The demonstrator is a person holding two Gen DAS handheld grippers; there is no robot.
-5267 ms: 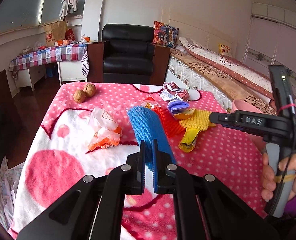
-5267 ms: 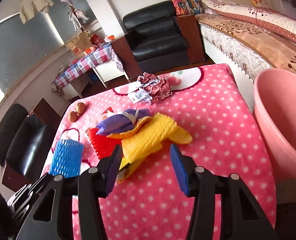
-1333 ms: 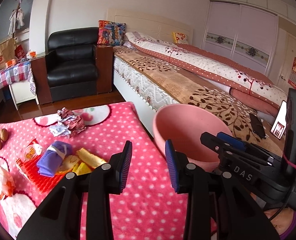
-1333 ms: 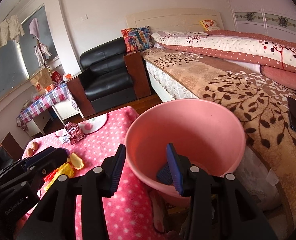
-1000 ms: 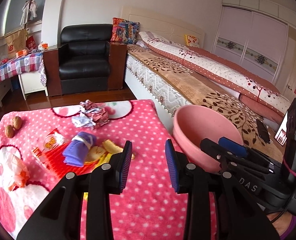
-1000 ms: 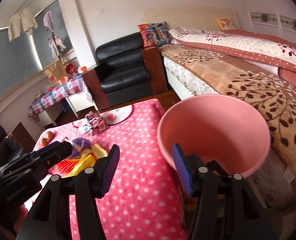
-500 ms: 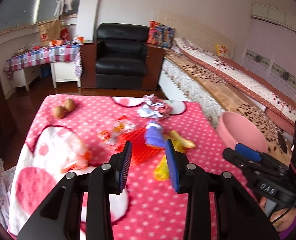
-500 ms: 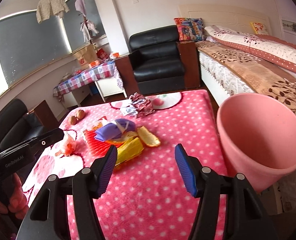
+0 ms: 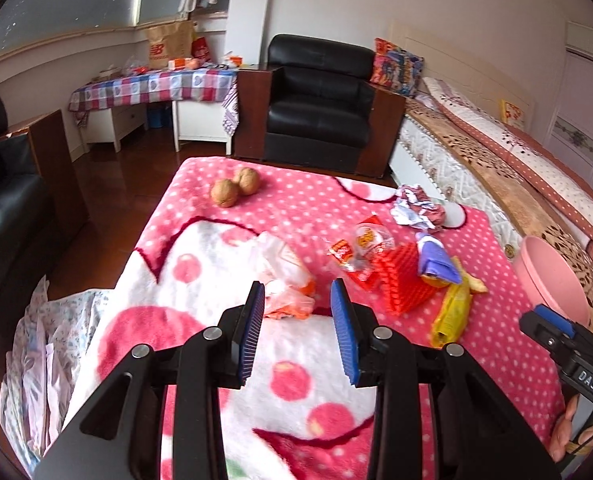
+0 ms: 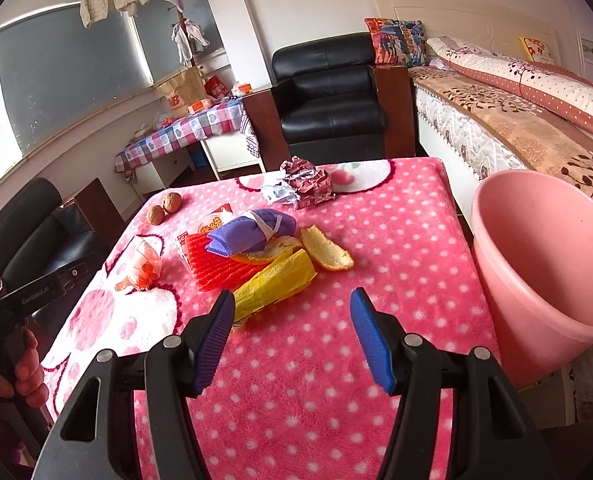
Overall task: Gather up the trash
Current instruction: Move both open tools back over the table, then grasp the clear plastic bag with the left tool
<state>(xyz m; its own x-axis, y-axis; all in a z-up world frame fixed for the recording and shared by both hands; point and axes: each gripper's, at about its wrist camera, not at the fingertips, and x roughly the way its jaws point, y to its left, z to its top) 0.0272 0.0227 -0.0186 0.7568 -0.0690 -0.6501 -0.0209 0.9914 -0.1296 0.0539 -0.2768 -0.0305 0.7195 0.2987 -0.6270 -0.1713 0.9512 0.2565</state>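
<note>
My left gripper (image 9: 296, 300) is open, just short of a crumpled white and orange plastic wrapper (image 9: 284, 276) on the pink spotted blanket (image 9: 200, 248). Nothing is between its pads. My right gripper (image 10: 292, 308) is also open and empty, with a yellow bag (image 10: 276, 284) just beyond its left finger. Behind the bag lie orange peel (image 10: 328, 254), a purple foam sleeve (image 10: 252, 232) and a red foam net (image 10: 216, 264). A pink bin (image 10: 536, 264) stands off the table's right edge.
Crumpled paper (image 10: 300, 184), a snack wrapper (image 9: 370, 240) and two walnuts (image 9: 234, 188) lie further back. Beyond the table are a black armchair (image 9: 316, 100) and a checked side table (image 9: 152, 88). A bed (image 10: 516, 112) runs along the right.
Both views have swung left from the pink bin back over the table. The left gripper now faces the white and orange wrapper, the right one the yellow bag. Both stay open.
</note>
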